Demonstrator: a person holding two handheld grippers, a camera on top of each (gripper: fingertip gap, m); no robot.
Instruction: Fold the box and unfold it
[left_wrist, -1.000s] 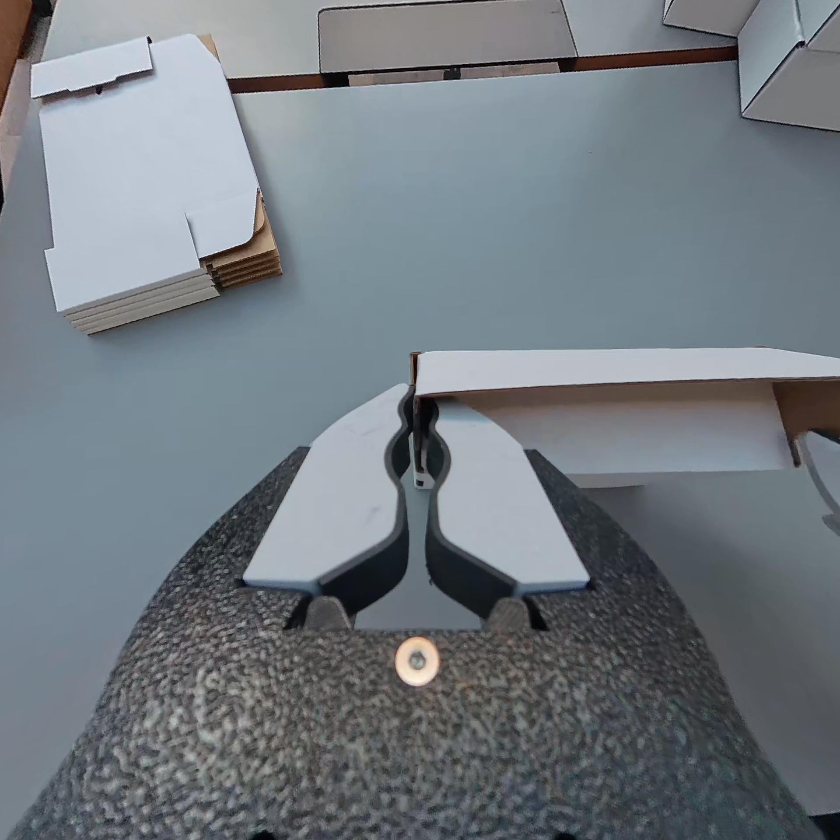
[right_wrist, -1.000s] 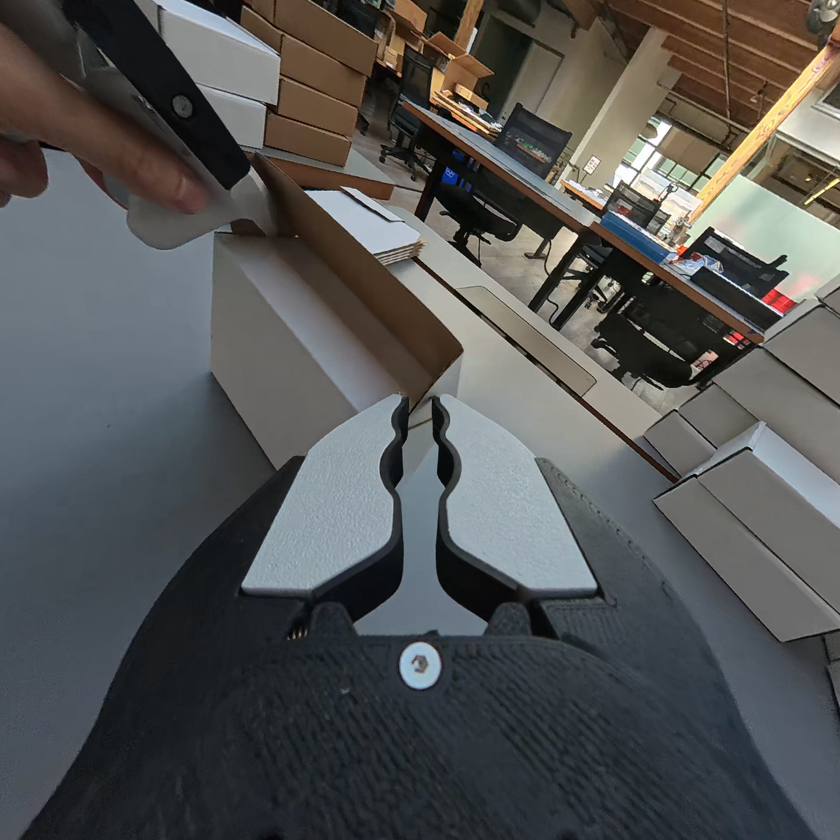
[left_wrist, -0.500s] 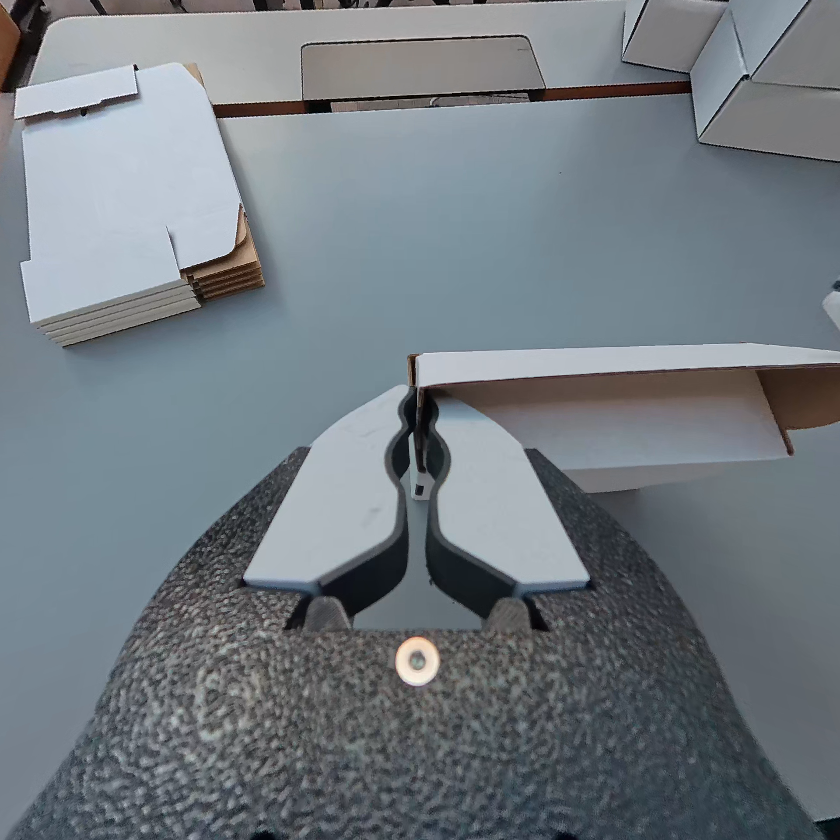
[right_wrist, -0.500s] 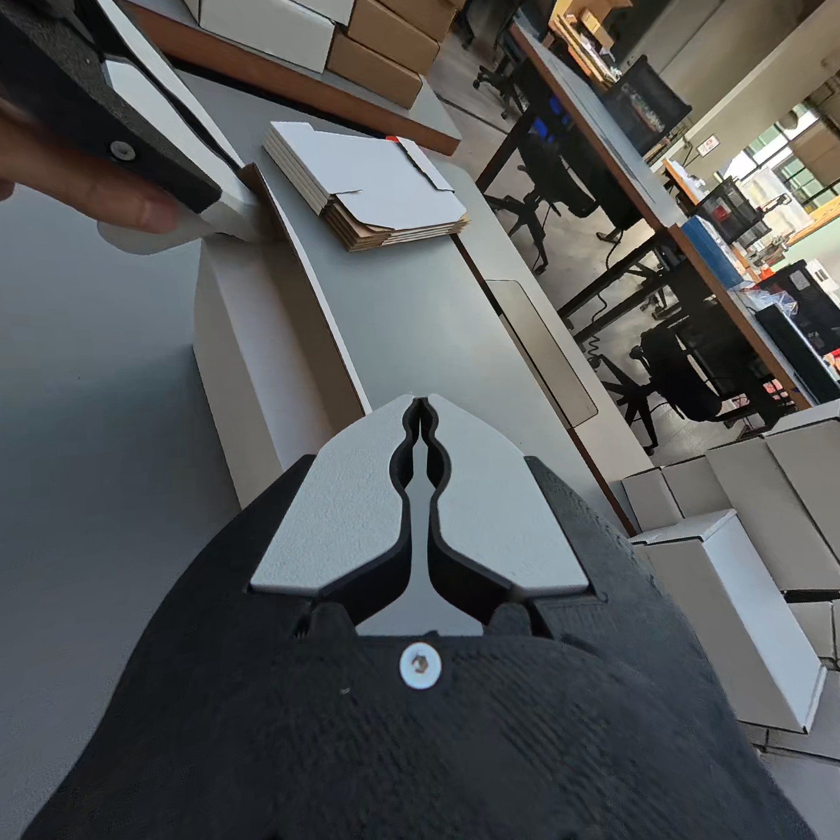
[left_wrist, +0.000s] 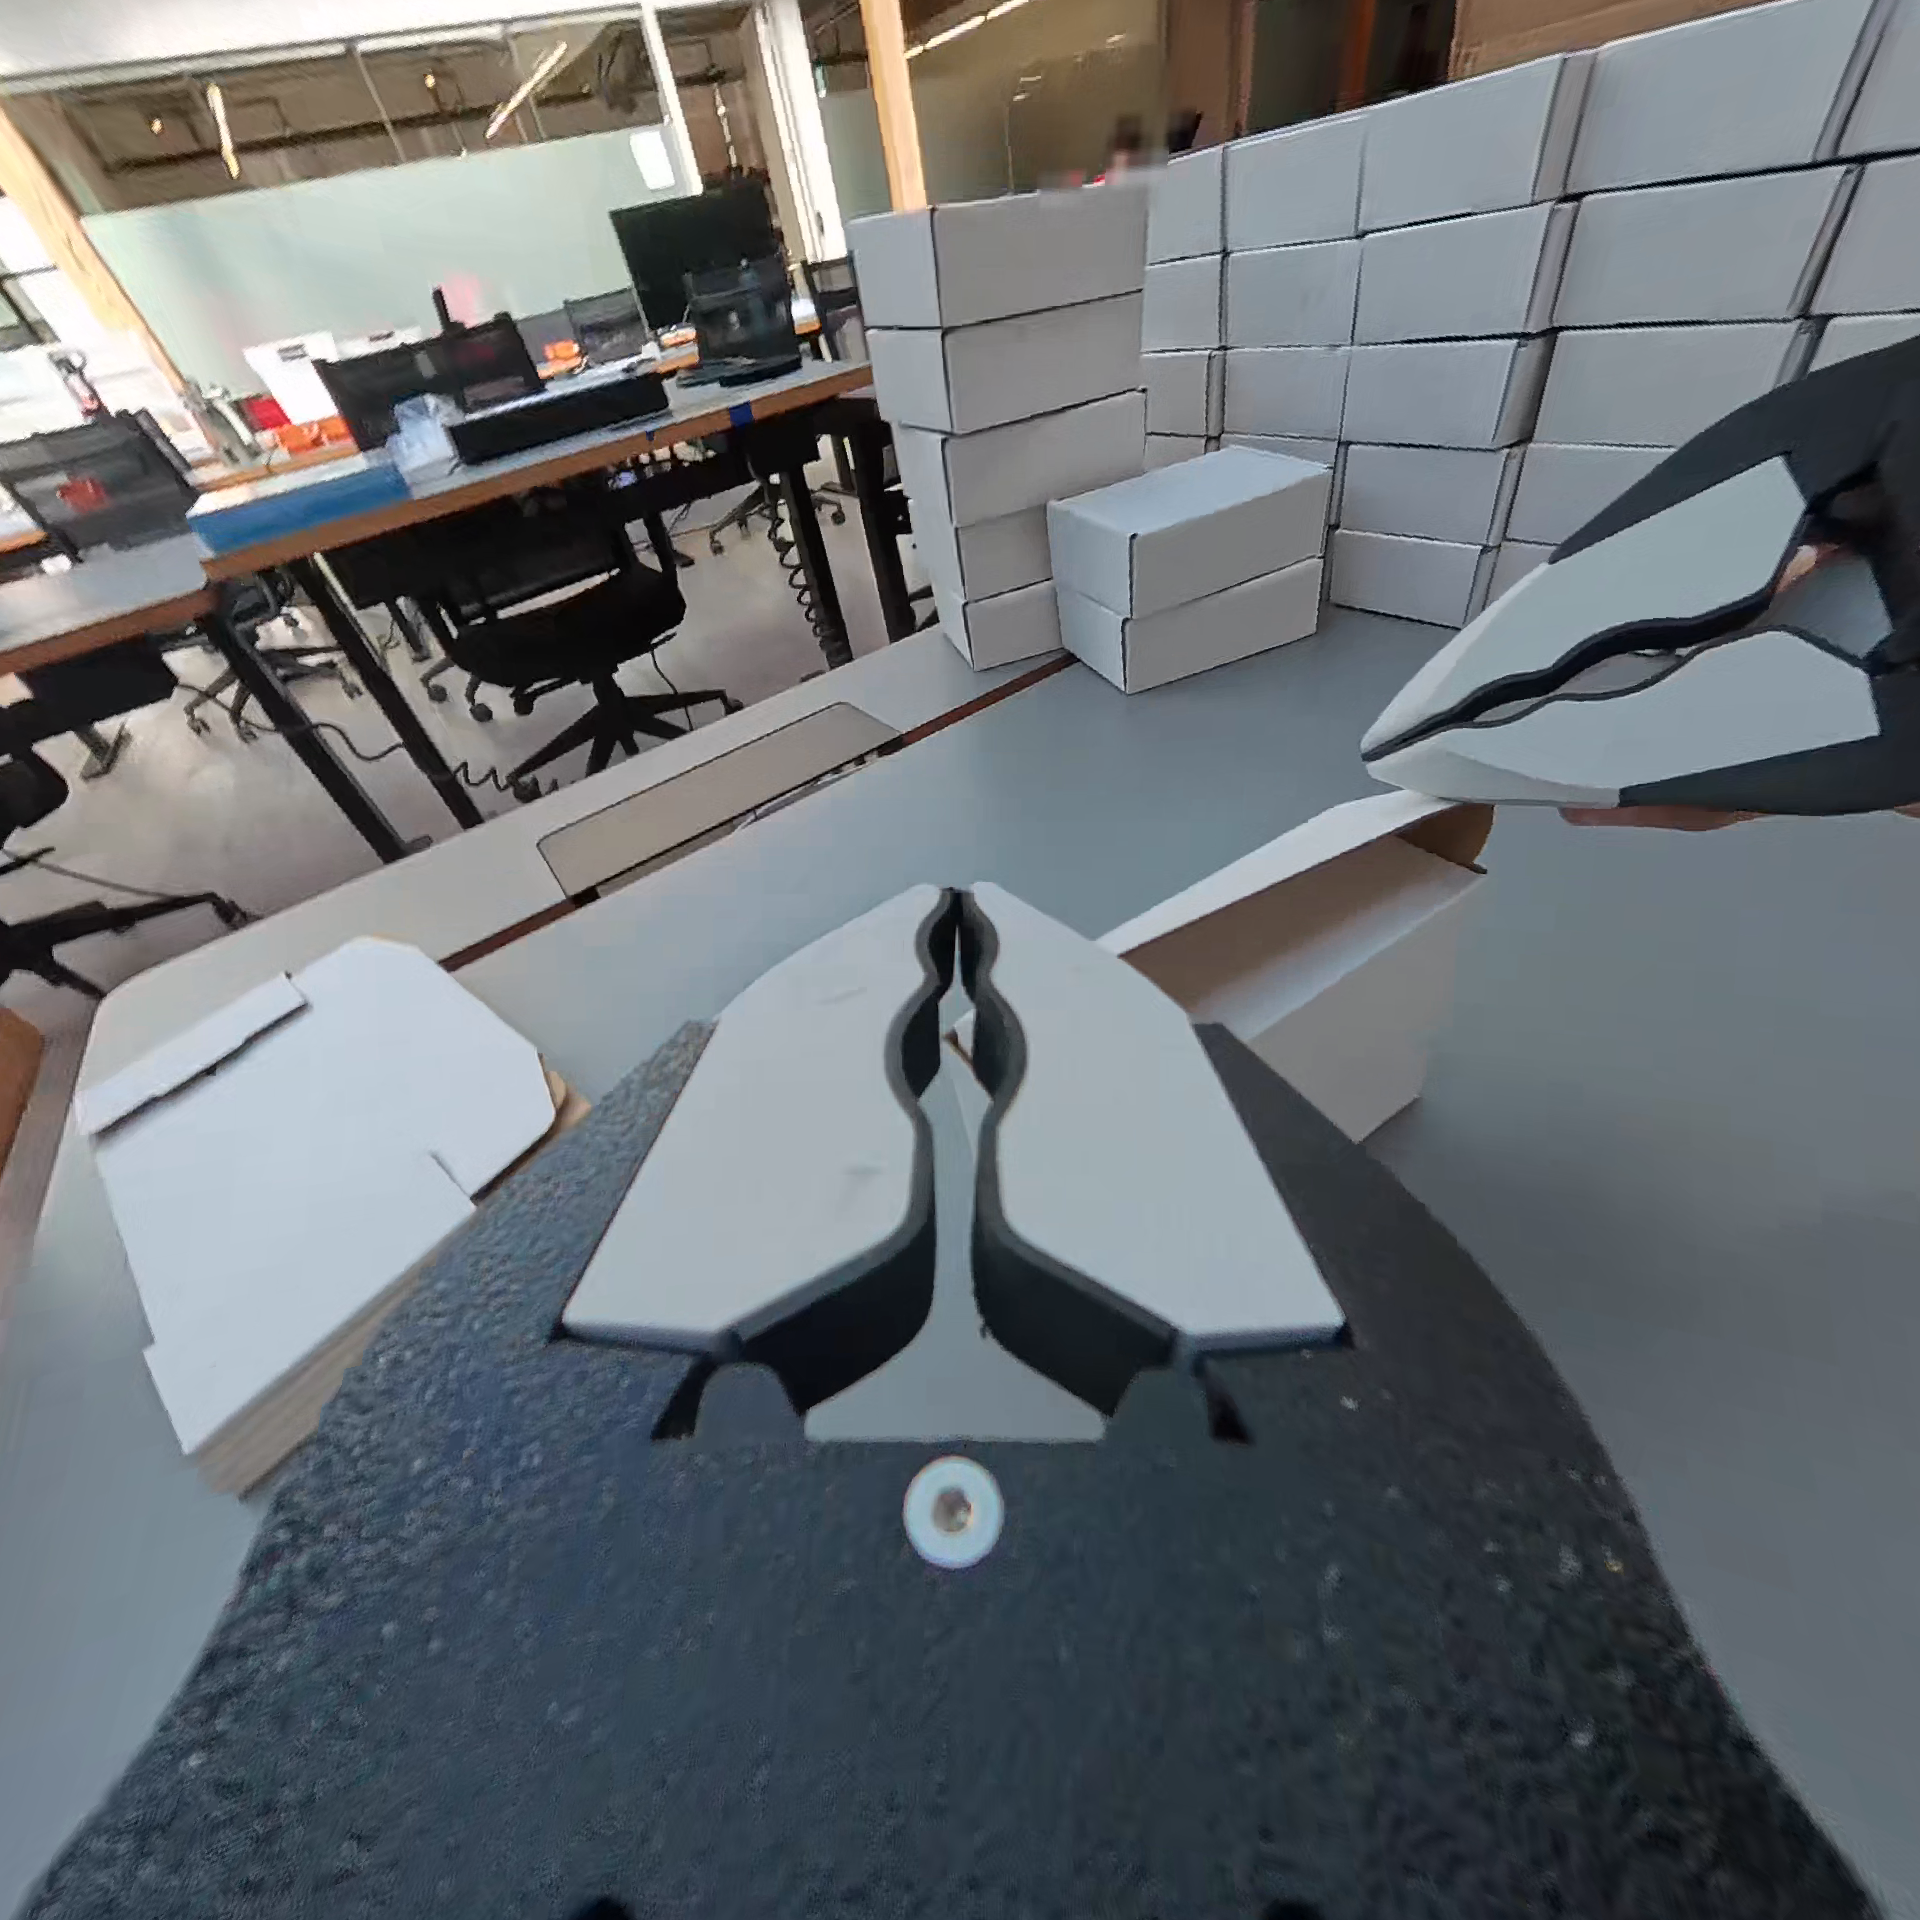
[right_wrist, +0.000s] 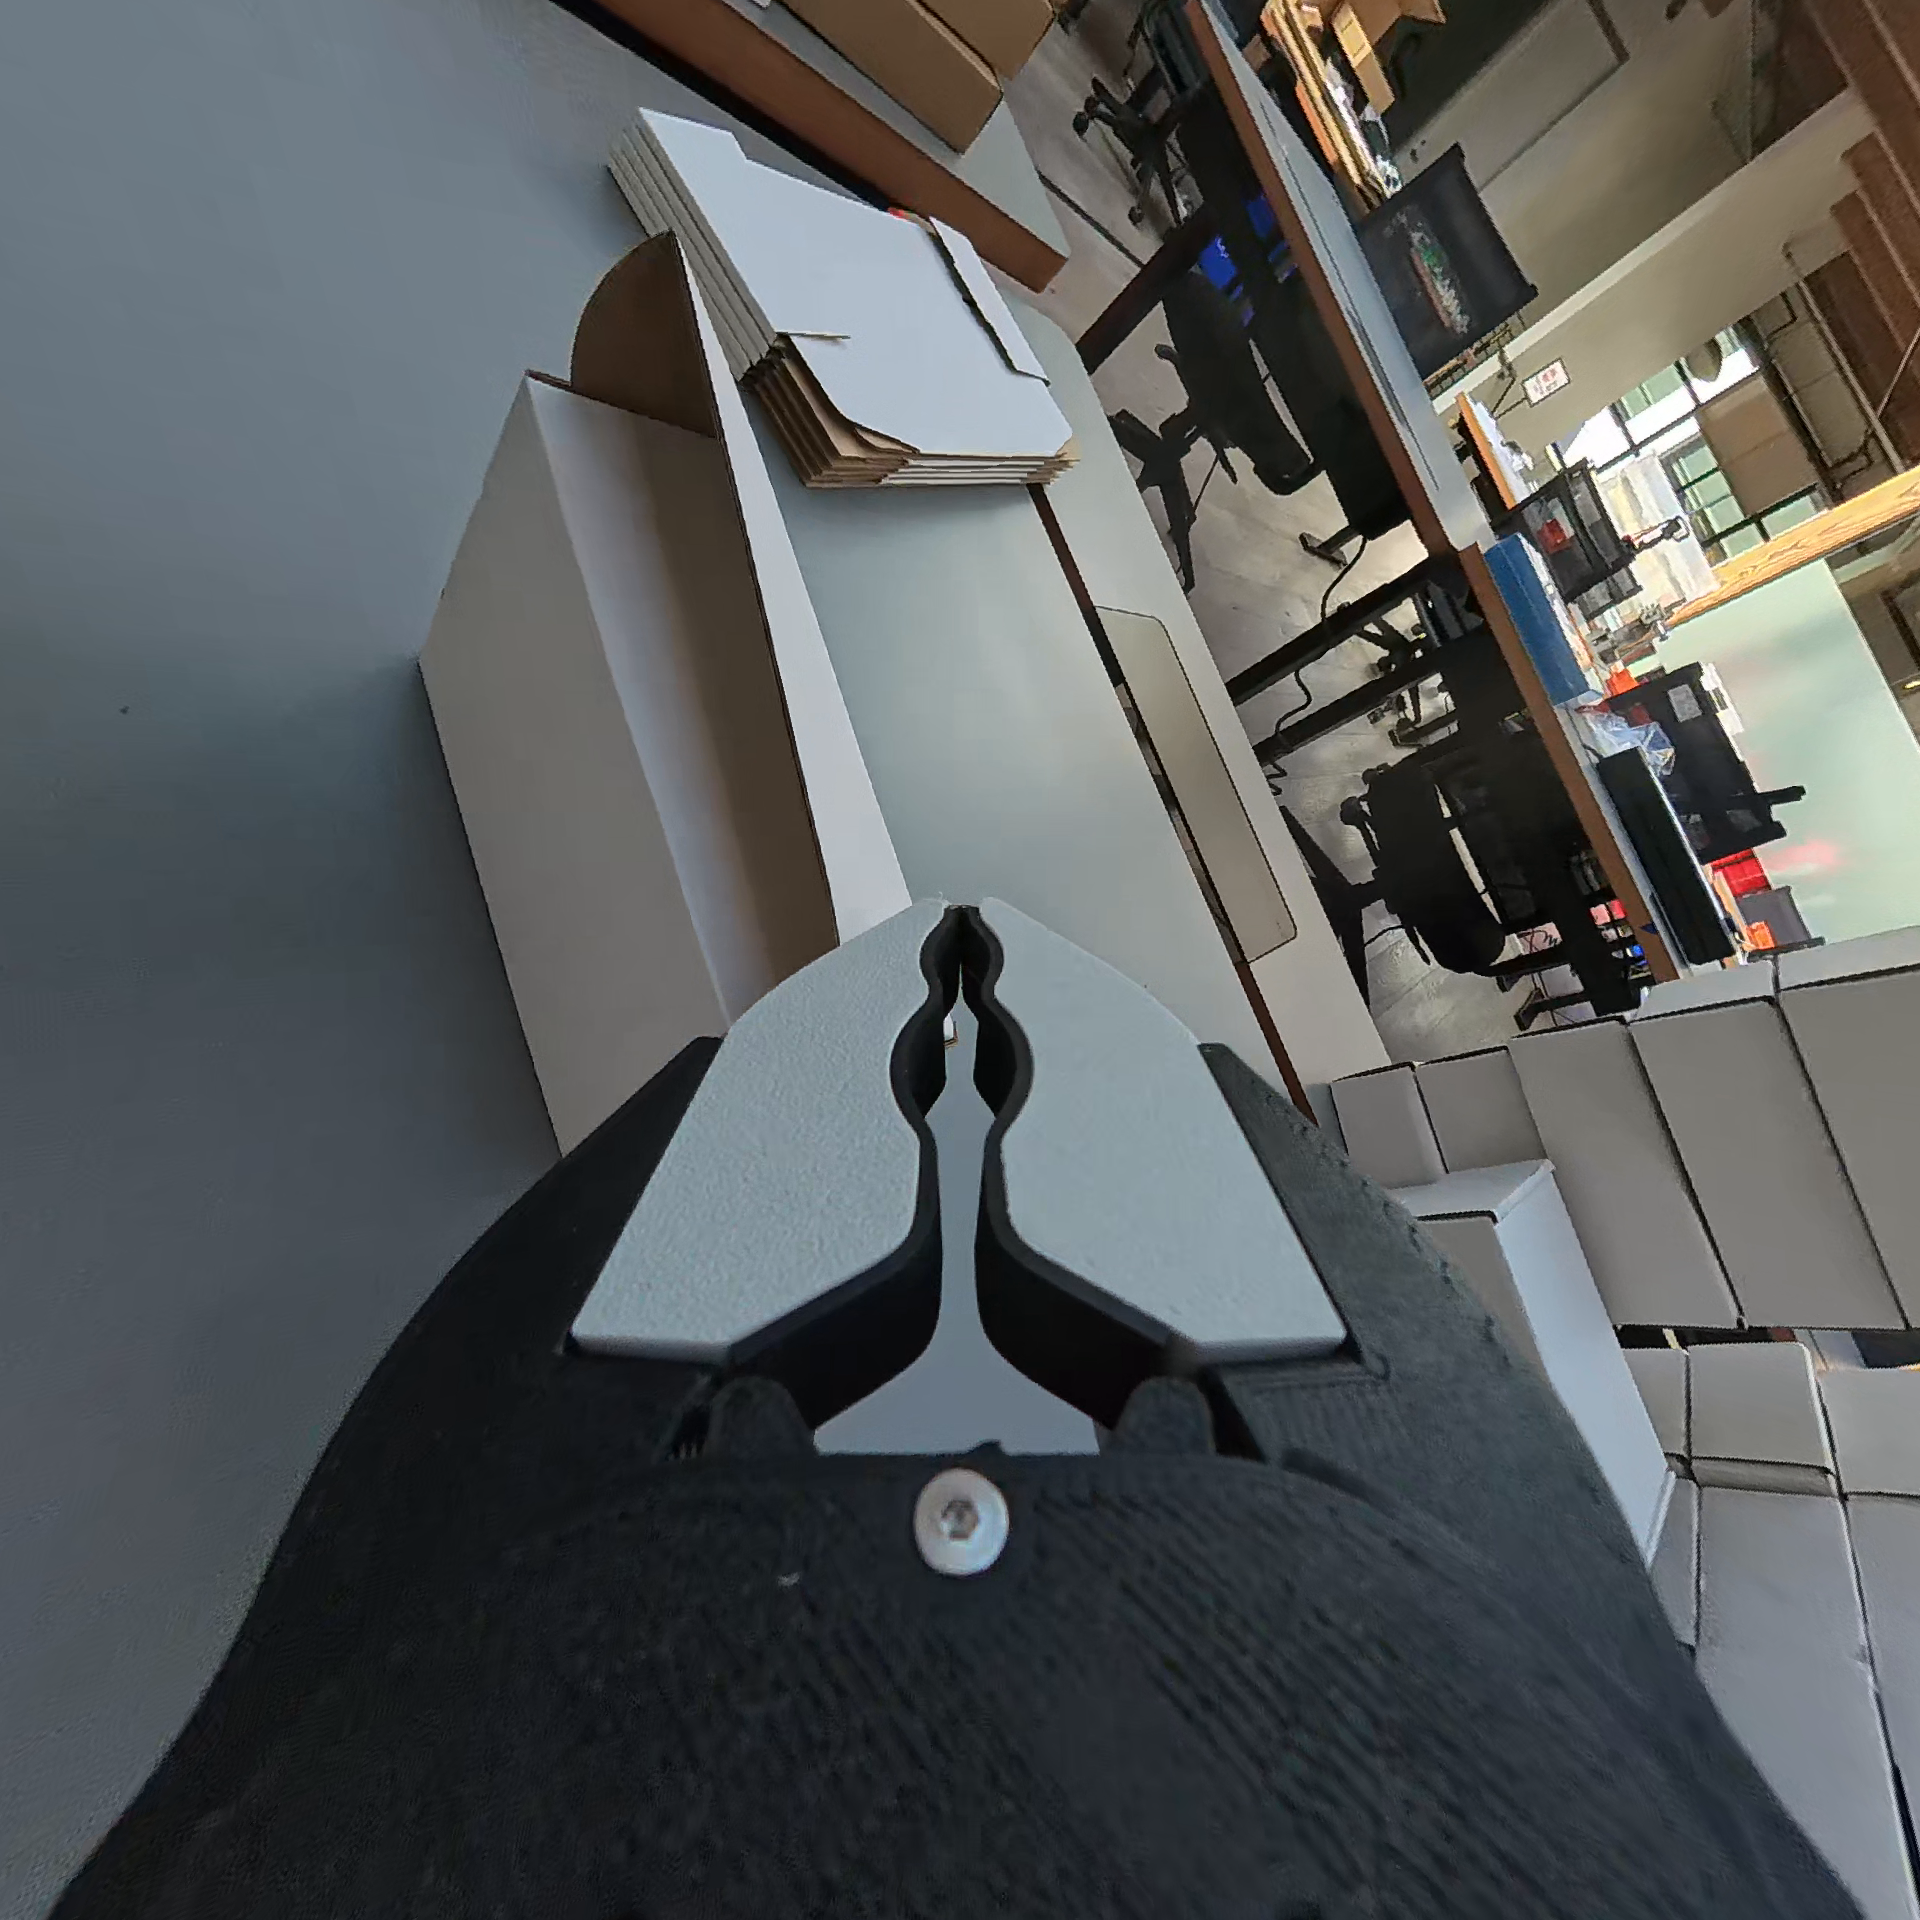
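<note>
A white cardboard box (left_wrist: 1351, 997) with a brown inside lies on the grey table (left_wrist: 1714, 1143), its lid partly raised. My left gripper (left_wrist: 954, 916) is shut, and the box's near end sits just behind and to the right of its tips. It holds nothing that I can see. My right gripper (left_wrist: 1387, 750) is shut, and its lower finger rests on top of the lid's far end. In the right wrist view the box (right_wrist: 623, 727) runs away from my right gripper (right_wrist: 961, 914). A rounded brown flap (right_wrist: 634, 332) stands free at its far end.
A stack of flat box blanks (left_wrist: 301, 1164) lies at the left and also shows in the right wrist view (right_wrist: 904, 343). Stacks of folded white boxes (left_wrist: 1507, 312) stand at the back right. Office desks and chairs stand past the table's far edge (left_wrist: 727, 821).
My left gripper has let go of the box's end flap and tilted up from looking down at the table. My right gripper has shut and moved onto the lid's end.
</note>
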